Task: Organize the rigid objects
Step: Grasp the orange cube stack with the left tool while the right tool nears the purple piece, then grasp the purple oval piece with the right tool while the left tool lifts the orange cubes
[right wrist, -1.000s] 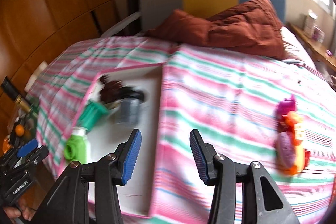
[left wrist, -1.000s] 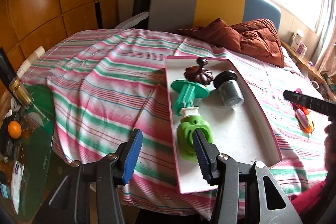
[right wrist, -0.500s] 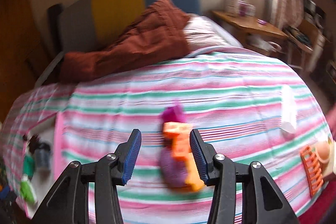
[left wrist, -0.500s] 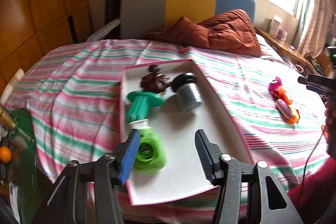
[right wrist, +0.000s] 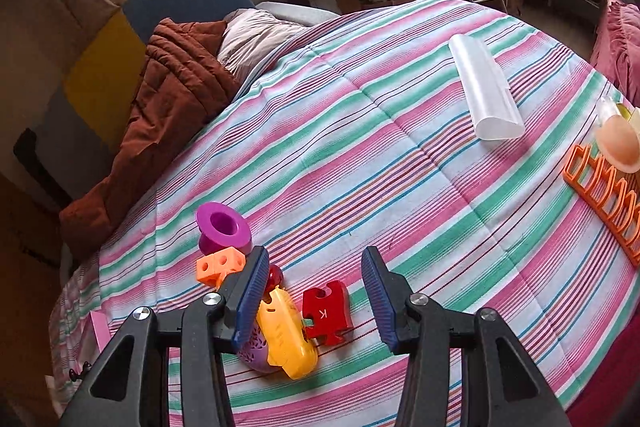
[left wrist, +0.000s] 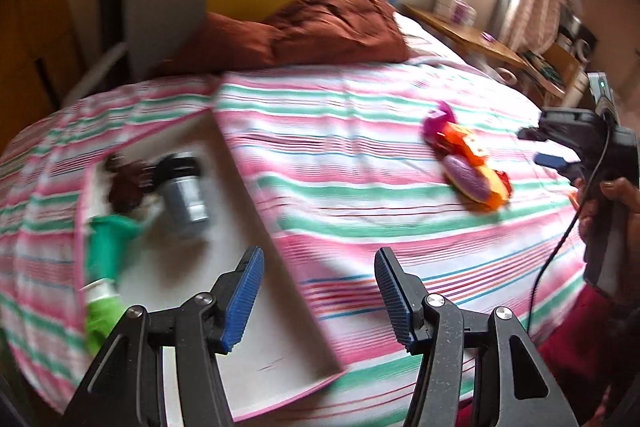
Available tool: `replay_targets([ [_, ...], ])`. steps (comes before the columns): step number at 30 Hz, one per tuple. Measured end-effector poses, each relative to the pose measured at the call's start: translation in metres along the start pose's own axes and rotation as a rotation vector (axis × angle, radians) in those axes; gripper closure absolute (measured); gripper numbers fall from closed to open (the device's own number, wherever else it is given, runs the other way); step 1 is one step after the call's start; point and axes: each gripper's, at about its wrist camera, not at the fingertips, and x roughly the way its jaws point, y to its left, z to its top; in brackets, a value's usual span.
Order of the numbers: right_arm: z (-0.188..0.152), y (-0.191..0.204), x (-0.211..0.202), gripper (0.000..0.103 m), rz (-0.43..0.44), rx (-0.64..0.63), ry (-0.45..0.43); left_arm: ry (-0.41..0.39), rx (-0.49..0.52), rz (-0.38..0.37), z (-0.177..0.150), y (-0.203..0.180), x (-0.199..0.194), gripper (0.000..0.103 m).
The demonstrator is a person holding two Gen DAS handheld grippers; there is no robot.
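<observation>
On the bed, the toy pile sits near the front edge; right tool hangs over it, spread and empty. Left tool, just been opening, holds nothing above the tray.

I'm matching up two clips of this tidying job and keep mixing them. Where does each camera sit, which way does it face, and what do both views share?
Left wrist: on the left tool, jaws open and empty, looking down along its fingers at the tray edge on the striped bedspread; a hand holding the right tool shows at right.
Right wrist: on the right tool, jaws open, looking down at a toy pile with a red puzzle piece; no hand shows.
Shared: the bedspread, the toy pile, the brown quilt.
</observation>
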Motion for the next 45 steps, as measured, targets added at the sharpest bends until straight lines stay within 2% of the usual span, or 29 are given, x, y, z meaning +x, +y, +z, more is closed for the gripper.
replay_targets([
  [7, 0.002, -0.010, -0.005, 0.055, 0.035, 0.055, -0.004, 0.037, 0.093, -0.108, 0.039, -0.057, 0.038, 0.044],
  [15, 0.003, -0.011, -0.007, 0.055, 0.071, 0.062, -0.001, 0.105, 0.147, -0.210, 0.087, -0.118, 0.092, 0.044],
  [19, 0.005, -0.015, -0.003, 0.054, 0.086, 0.079, 0.016, 0.127, 0.172, -0.236, 0.100, -0.146, 0.114, 0.044],
  [23, 0.005, -0.014, -0.001, 0.054, 0.102, 0.083, 0.030, 0.155, 0.180, -0.222, 0.111, -0.165, 0.143, 0.045],
  [24, 0.006, -0.014, -0.001, 0.054, 0.105, 0.081, 0.030, 0.165, 0.178, -0.222, 0.112, -0.166, 0.150, 0.047],
  [25, 0.006, -0.013, 0.000, 0.054, 0.104, 0.079, 0.030, 0.174, 0.177, -0.221, 0.113, -0.166, 0.157, 0.066],
  [26, 0.006, -0.013, 0.000, 0.054, 0.103, 0.079, 0.031, 0.192, 0.175, -0.230, 0.112, -0.166, 0.162, 0.079],
  [33, 0.006, -0.017, 0.004, 0.054, 0.104, 0.092, 0.047, 0.165, 0.066, -0.253, 0.091, -0.119, 0.138, 0.080],
  [40, 0.004, -0.016, 0.012, 0.054, 0.090, 0.079, 0.085, 0.175, 0.037, -0.159, 0.036, -0.065, 0.110, 0.080],
  [45, 0.000, -0.009, 0.019, 0.054, 0.092, 0.044, 0.116, 0.132, 0.098, -0.105, 0.002, -0.054, 0.093, 0.080],
])
